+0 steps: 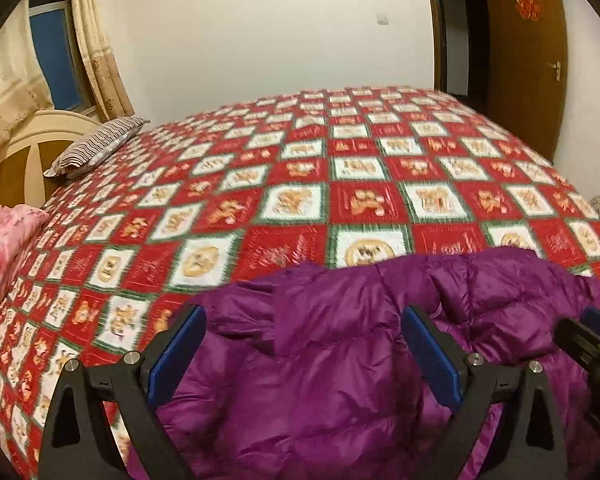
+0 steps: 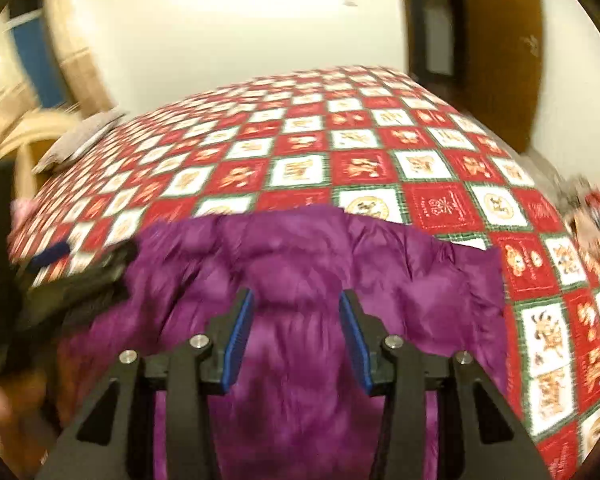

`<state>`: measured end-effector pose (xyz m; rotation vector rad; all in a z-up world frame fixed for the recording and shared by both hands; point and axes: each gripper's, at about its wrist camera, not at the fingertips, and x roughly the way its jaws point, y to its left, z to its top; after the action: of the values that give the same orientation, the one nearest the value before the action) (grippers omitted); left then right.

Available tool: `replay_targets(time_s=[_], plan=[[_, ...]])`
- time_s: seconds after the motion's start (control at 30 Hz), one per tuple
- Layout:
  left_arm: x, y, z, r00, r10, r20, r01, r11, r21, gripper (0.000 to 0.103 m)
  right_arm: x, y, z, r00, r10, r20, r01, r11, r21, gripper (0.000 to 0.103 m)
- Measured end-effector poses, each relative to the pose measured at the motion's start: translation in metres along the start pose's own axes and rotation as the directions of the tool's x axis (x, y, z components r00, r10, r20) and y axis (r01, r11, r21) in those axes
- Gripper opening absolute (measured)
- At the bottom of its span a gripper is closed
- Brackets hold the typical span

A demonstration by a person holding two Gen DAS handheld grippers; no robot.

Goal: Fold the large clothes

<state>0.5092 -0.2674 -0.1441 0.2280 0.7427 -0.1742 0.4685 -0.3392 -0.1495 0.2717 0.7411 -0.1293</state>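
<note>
Left wrist view: purple puffer jacket lies at the near edge of the bed. Left tongs gape wide over it, nothing pinched. Right tongs are narrower, fabric bunched between the pads, looks clenched on it. Judgement: light, puffy, slick shell, so pinch a seam or hem. Only the right view shows the jacket's right edge.

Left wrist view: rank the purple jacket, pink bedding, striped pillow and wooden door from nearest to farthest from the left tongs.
1. Purple jacket, between the left tongs.
2. Pink bedding, left edge.
3. Striped pillow, far left by the headboard.
4. Wooden door, beyond the bed, upper right.
</note>
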Motion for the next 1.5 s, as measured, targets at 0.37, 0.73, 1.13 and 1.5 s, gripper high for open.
replay_targets(time_s=[0.37, 0.73, 1.13, 1.5], plan=[[0.044, -0.021, -0.040, 0.997, 0.039, -0.066, -0.035, 0.998, 0.057, 0.098, 0.058, -0.004, -0.034, 0.999, -0.048, -0.018, 0.047, 0.999, -0.021, 0.048], [0.046, -0.025, -0.042, 0.997, 0.058, -0.055, -0.054, 0.996, 0.068, 0.098, 0.065, 0.002, -0.035, 0.997, -0.069, -0.019, 0.068, 0.996, -0.051, 0.050], [0.046, -0.025, -0.042, 0.997, 0.056, -0.056, -0.053, 0.996, 0.068, 0.098, 0.067, 0.007, -0.036, 0.995, -0.096, -0.015, 0.095, 0.993, -0.075, 0.050], [-0.032, 0.018, -0.038, 0.998, -0.063, 0.015, 0.063, 0.998, -0.030, 0.098, -0.005, -0.017, -0.028, 0.998, 0.021, 0.052, -0.019, 0.999, -0.037, 0.049]])
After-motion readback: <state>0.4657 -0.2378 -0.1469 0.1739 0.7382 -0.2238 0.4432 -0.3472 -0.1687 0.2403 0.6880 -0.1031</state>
